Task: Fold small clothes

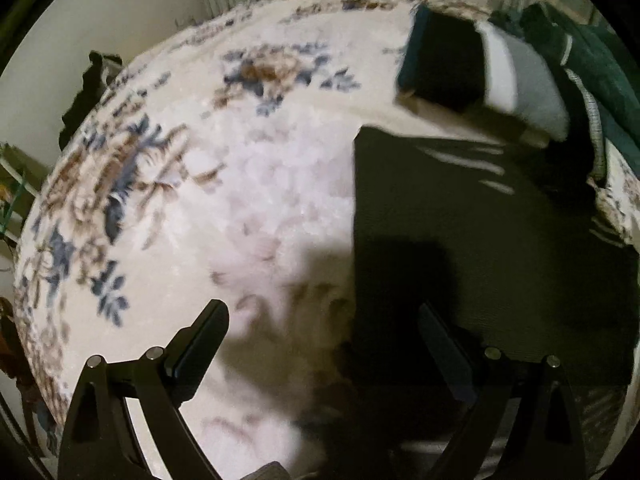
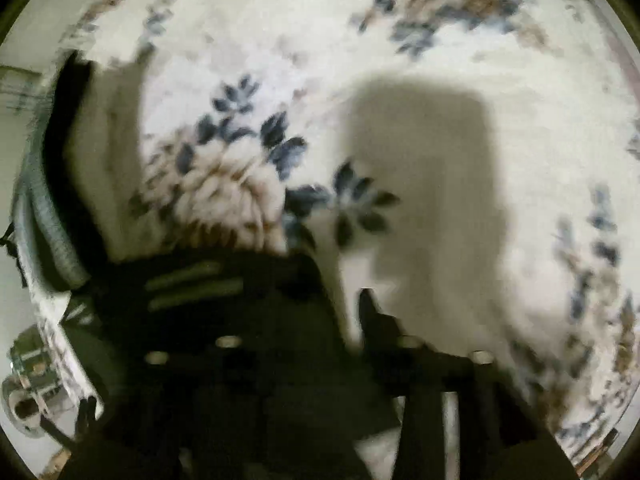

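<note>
Your left gripper (image 1: 320, 344) hangs with its jaws spread wide and nothing between them; the left finger sits over bare floral blanket (image 1: 248, 184) at the lower left of the frame, the right finger over the edge of the dark garment (image 1: 480, 220). That garment lies flat across the right half of the left wrist view, with pale stripes near its upper right corner. Above it, in the upper right, a stack of folded clothes (image 1: 480, 64) rests on the blanket, dark and white pieces side by side, with more dark green cloth (image 1: 592, 60) heaped just beyond at the frame's edge. In the right wrist view everything is smeared by motion. Your right gripper (image 2: 320, 312) is at the lower centre; one finger shows plainly against the pale blanket, the other is lost against the dark garment at the lower left, so you cannot tell whether the pads press on the fabric. Folded clothes also line the left edge of that view.
</note>
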Demonstrator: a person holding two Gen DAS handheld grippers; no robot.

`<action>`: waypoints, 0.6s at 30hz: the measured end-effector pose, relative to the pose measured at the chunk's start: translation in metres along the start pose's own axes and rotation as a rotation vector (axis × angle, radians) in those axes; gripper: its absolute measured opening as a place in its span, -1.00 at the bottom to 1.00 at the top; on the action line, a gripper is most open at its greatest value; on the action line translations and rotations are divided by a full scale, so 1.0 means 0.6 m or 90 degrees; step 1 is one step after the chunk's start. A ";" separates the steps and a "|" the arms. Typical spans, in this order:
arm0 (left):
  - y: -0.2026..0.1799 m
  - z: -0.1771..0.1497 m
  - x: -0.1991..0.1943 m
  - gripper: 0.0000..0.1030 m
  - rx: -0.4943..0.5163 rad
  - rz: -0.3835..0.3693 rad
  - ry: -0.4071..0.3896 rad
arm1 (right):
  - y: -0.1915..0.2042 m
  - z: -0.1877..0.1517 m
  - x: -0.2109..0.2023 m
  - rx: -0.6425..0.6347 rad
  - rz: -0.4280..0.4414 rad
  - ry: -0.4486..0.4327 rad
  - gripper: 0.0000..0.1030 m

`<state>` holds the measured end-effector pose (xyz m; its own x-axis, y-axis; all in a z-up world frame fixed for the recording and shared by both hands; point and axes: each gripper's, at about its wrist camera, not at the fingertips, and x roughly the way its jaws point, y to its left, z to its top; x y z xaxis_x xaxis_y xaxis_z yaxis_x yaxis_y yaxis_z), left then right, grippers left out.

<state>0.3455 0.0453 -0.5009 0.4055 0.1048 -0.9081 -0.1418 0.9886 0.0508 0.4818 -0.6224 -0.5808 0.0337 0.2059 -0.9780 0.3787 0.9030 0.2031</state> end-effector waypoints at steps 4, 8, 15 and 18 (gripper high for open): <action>-0.055 -0.052 -0.089 0.87 0.034 -0.004 -0.012 | -0.065 -0.090 -0.082 -0.011 0.038 0.010 -0.09; -0.164 -0.171 -0.167 0.88 0.087 -0.010 0.029 | -0.144 -0.171 -0.087 0.004 0.090 0.047 0.03; -0.408 -0.470 -0.230 0.88 0.148 -0.070 0.237 | -0.263 -0.236 -0.031 -0.027 0.134 0.129 0.03; -0.499 -0.570 -0.228 0.87 0.157 -0.100 0.310 | -0.293 -0.229 -0.006 -0.032 0.142 0.146 0.03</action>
<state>0.0236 -0.3018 -0.5342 -0.0671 -0.0491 -0.9965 0.1255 0.9904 -0.0573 0.2882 -0.7303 -0.6064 -0.1008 0.4750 -0.8742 0.3397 0.8423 0.4185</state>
